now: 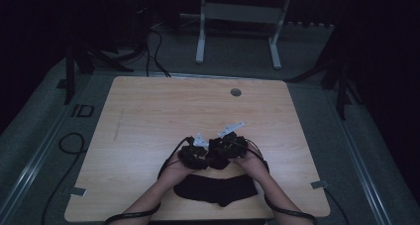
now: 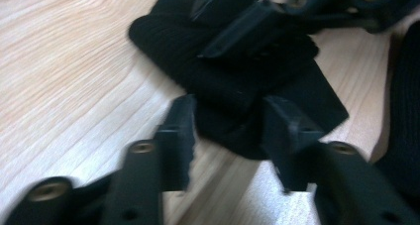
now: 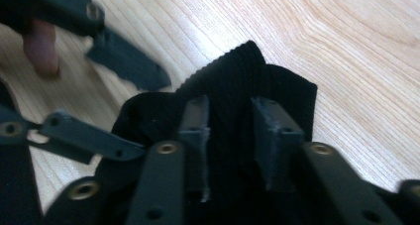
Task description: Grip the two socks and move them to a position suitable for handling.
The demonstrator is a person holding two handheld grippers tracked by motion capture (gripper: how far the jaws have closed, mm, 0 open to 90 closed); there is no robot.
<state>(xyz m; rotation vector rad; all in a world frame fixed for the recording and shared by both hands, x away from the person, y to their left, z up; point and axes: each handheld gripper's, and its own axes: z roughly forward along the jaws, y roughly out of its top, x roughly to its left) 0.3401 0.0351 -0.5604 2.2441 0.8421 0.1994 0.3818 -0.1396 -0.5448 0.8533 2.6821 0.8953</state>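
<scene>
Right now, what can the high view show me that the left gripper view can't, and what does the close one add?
High view: the whole wooden table, the person's forearms, both hands close together, the grey floor and a white frame beyond.

Left gripper view: the left gripper with its jaws apart on either side of the cloth's near edge, the ribbed weave, and the right gripper on the cloth's far end.

Both: the black cloth, both grippers and the wood grain.
</scene>
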